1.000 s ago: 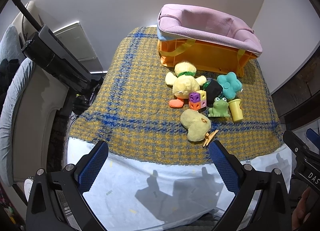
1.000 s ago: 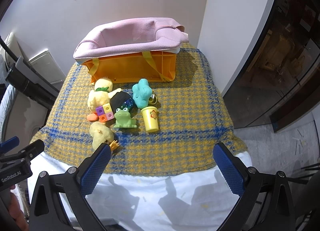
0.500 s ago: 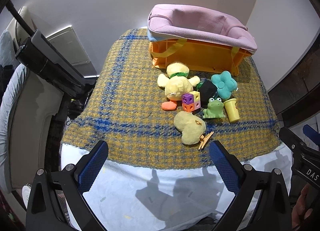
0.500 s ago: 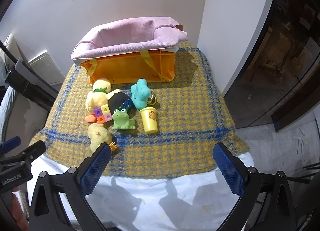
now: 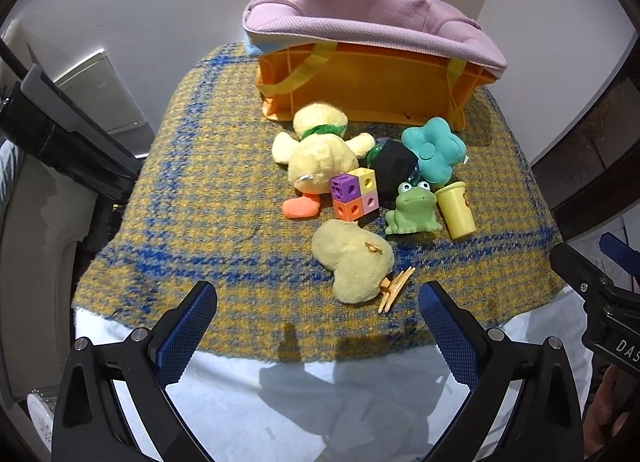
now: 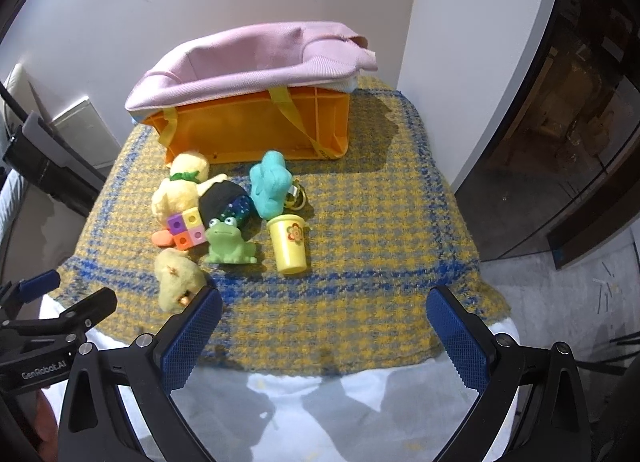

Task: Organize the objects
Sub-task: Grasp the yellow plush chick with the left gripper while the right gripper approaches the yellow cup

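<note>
Left wrist view first: the left gripper [image 5: 316,302] is held spread wide with nothing between the fingers, hovering over the near edge of the table [image 5: 192,190], which is draped in a yellow-and-blue checked blanket. Same story on the other side, where the right gripper [image 6: 322,314] is also splayed and empty, so nothing's been picked yet by the look of it. All the toys are bunched in one heap in front of the orange basket [image 5: 372,86], which is lined with a pink cloth [image 5: 360,18] and parked at the far end against the wall, presumably so stuff can be dropped straight in. A yellow duck plush [image 5: 320,150] is lying closest to the basket, with a teal flower plush [image 5: 434,148] beside it and a dark ball-like thing [image 5: 394,172] wedged between them. Coloured cubes [image 5: 354,198], a green frog [image 5: 412,210] and a yellow cup [image 5: 456,210] are lined up in front of those, the cup standing upright. Nearest the fingers a flat yellow plush [image 5: 352,262] is found, with what looks like a wooden clip [image 5: 394,288] touching it. That one's probably the easiest first grab, being closest and soft.
</note>
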